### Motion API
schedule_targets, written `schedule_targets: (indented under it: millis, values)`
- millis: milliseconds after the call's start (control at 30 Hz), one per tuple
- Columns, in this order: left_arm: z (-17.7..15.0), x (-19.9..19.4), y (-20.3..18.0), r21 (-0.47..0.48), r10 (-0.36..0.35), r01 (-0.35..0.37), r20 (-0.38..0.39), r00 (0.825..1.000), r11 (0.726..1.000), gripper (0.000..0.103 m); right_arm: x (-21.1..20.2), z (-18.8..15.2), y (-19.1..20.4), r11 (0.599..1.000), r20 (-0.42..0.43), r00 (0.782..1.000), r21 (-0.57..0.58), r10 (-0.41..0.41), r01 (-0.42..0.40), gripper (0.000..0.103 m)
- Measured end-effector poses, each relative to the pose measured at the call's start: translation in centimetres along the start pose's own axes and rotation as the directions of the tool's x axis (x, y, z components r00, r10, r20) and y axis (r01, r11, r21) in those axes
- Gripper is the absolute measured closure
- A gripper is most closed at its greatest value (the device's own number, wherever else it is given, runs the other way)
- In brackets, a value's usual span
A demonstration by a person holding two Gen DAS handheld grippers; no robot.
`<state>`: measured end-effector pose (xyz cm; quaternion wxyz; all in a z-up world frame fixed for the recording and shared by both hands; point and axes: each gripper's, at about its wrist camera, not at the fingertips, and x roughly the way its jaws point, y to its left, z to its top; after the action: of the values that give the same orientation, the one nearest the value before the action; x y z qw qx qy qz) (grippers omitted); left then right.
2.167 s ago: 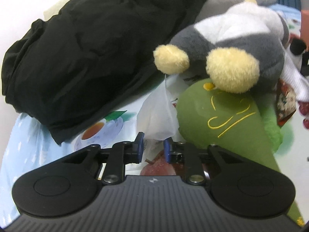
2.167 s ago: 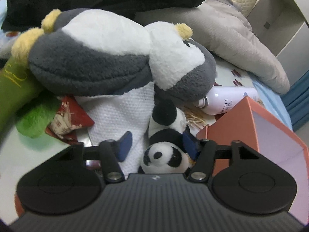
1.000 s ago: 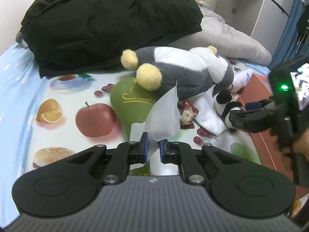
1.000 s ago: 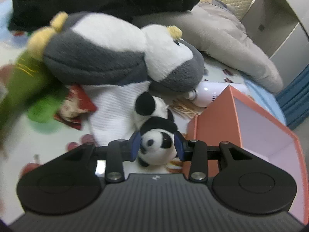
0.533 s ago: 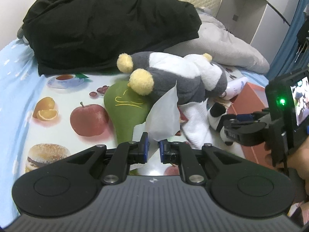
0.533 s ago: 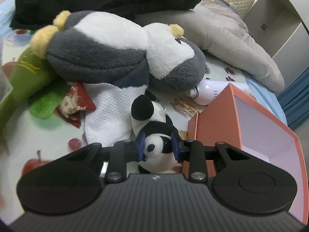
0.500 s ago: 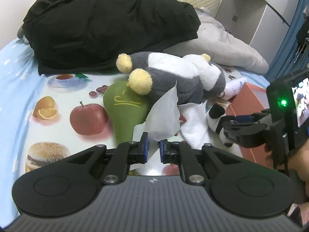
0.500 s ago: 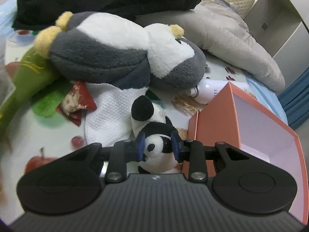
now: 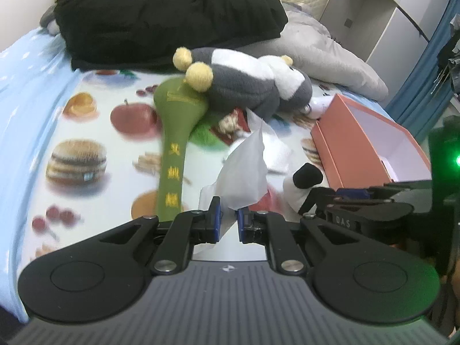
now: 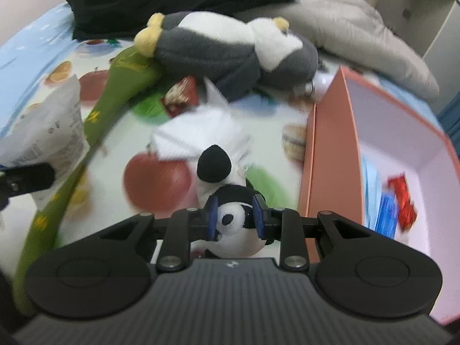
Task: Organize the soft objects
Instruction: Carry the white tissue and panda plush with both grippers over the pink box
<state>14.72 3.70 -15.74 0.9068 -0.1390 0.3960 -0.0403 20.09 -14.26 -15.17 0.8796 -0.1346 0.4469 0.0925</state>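
My left gripper (image 9: 228, 224) is shut on a white crinkly packet (image 9: 244, 169), held above the fruit-print sheet. My right gripper (image 10: 234, 220) has a small panda plush (image 10: 227, 195) between its pads, which press on its head; the jaws are still closing. The panda hangs just left of the orange box (image 10: 327, 149). In the left wrist view the right gripper (image 9: 345, 198) and panda (image 9: 306, 176) show at the right. A grey-and-white penguin plush (image 10: 224, 46) lies further back on a long green plush (image 9: 175, 132). A white cloth (image 10: 198, 135) lies below the panda.
A black garment (image 9: 161, 17) and a grey pillow (image 9: 325, 54) fill the back of the bed. A red snack pack (image 10: 181, 95) and a white bottle (image 9: 319, 105) lie near the penguin. The box holds blue and red items (image 10: 402, 204). White cabinets stand behind.
Both grippers have pulled back and risen. The right jaws narrowed on the panda and lifted it off the pile toward the box. The left still holds the packet.
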Motion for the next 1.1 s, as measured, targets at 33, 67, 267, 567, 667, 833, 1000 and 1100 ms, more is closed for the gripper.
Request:
schedule_targets:
  millis: [33,67,267,567,667,833,1000,1100]
  values:
    - [-0.5,-0.4,-0.1,-0.005,-0.002,0.002,-0.003,1.000,1.000,0.089,-0.4,-0.6,0.0,1.000,-0.009,1.000,0.016,0.018,-0.018,0.074]
    - [-1.0,-0.8,-0.2,-0.009,-0.002,0.002,-0.005,1.000,1.000,0.089,-0.9,-1.3,0.1,0.999,-0.017,0.999,0.033,0.032,-0.032,0.074]
    - [-3.7,-2.4,-0.6,-0.020,0.005,-0.005,-0.013,1.000,1.000,0.089,-3.1,-4.4,0.3,0.986,-0.047,0.989,0.102,0.137,-0.131,0.074]
    - [-5.5,-2.2,-0.4,-0.042,0.011,-0.012,-0.038,0.999,0.999,0.089,-1.5,-5.0,-0.4,0.977,-0.052,0.985,0.150,0.163,-0.154,0.060]
    - [-5.6,-2.2,-0.6,-0.036,0.013,-0.015,-0.033,0.999,0.999,0.089,-0.8,-4.9,-0.8,0.972,-0.040,0.983,0.162,0.180,-0.171,0.060]
    - [-5.7,-2.2,-1.0,-0.013,0.019,-0.020,-0.029,0.999,1.000,0.089,-0.8,-5.2,-1.3,0.964,-0.004,0.982,0.192,0.188,-0.183,0.062]
    - [-5.1,-2.9,-1.2,-0.011,0.014,-0.014,-0.011,1.000,1.000,0.089,-2.4,-5.7,-1.8,0.959,0.043,0.982,0.211,0.183,-0.188,0.067]
    - [-4.1,-3.6,-1.6,-0.007,0.005,-0.005,0.013,1.000,1.000,0.089,-3.9,-5.8,-2.4,0.956,0.077,0.980,0.217,0.186,-0.198,0.074]
